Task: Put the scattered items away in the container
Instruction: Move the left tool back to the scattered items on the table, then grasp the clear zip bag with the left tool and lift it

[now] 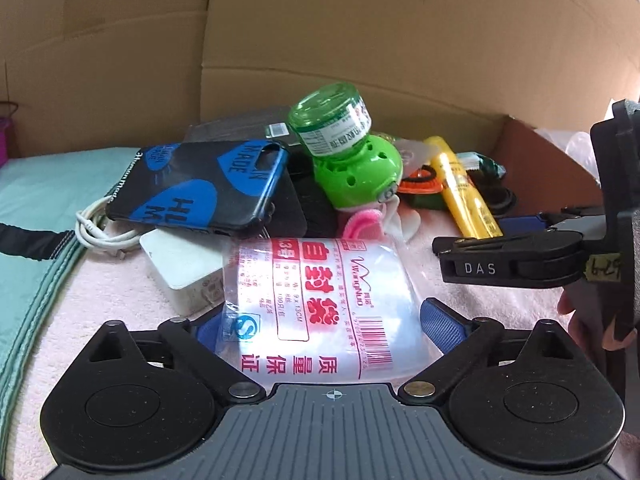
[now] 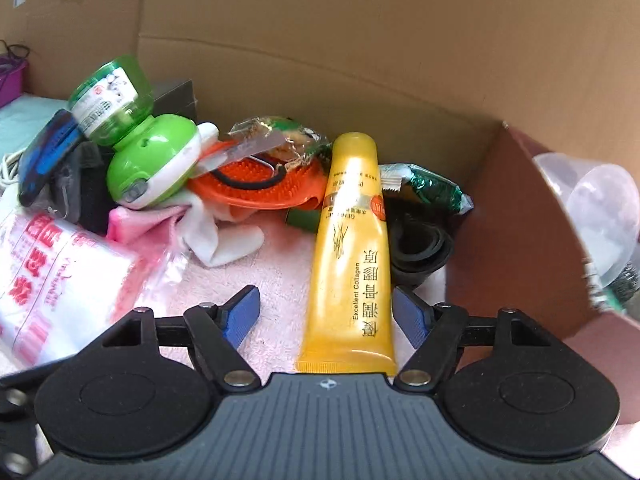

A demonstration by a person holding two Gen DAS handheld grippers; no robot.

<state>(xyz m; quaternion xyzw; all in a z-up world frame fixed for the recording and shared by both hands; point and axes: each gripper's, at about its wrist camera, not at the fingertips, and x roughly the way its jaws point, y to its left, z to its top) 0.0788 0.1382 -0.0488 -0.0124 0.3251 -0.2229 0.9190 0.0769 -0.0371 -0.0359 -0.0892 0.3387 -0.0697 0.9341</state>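
A clear pack of zip bags with red print [image 1: 320,304] lies on the pink cloth between the open blue fingers of my left gripper [image 1: 324,320]; whether the pads touch it I cannot tell. It shows blurred in the right wrist view [image 2: 60,280]. A yellow tube [image 2: 352,248] lies between the open fingers of my right gripper [image 2: 328,316], untouched; it also shows in the left wrist view [image 1: 460,184]. My right gripper is seen from the side at right in the left wrist view [image 1: 508,256].
A green mosquito-repellent bottle [image 1: 344,144] [image 2: 132,128], blue-black phone case [image 1: 200,184], white charger with cable [image 1: 176,264], orange brush [image 2: 260,184], black rings [image 2: 420,244] and green packet [image 2: 432,188] lie piled. Cardboard box wall [image 2: 360,60] stands behind, brown flap [image 2: 520,232] at right.
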